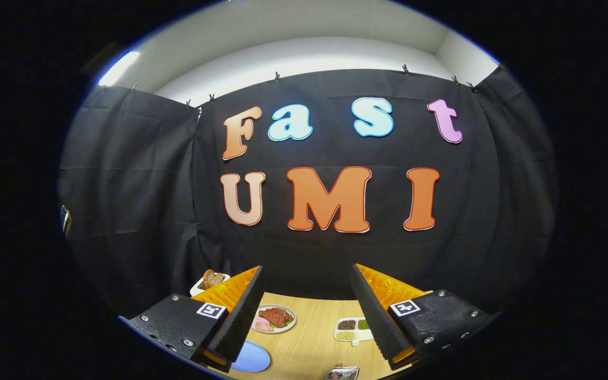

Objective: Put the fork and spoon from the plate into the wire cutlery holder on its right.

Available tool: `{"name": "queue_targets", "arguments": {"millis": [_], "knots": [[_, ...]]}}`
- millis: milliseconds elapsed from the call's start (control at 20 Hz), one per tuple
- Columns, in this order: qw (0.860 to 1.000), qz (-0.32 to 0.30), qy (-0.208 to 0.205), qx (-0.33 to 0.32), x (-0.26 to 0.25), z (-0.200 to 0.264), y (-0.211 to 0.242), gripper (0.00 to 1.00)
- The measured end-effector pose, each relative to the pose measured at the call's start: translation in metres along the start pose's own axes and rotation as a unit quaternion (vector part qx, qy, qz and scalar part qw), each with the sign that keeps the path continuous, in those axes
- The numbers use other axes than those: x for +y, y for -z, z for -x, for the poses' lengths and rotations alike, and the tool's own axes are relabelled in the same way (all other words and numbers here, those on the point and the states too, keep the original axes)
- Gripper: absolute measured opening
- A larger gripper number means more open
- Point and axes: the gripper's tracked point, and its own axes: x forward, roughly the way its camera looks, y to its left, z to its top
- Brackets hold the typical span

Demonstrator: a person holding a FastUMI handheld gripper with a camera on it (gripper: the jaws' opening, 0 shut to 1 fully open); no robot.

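Overhead, the tool (306,274) hangs spread wide with nothing between, wooden table (309,343) below it.

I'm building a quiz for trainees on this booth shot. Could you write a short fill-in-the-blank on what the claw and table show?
1. The claw is ____, with nothing between its fingers.
2. The table top is made of light ____.
3. The plate of meat lies nearest the ____ finger.
4. The small flat plate beside the left finger is ____ in colour.

Missing words: open; wood; left; blue
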Motion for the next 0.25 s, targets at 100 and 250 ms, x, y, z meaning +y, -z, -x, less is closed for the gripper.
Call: {"name": "queue_targets", "arguments": {"millis": [100, 250], "knots": [[1.0, 0.0, -0.002, 0.001, 0.0011, 0.0004, -0.0001, 0.97], [1.0, 0.001, -0.002, 0.002, 0.0034, 0.0019, 0.0012, 0.97]]}}
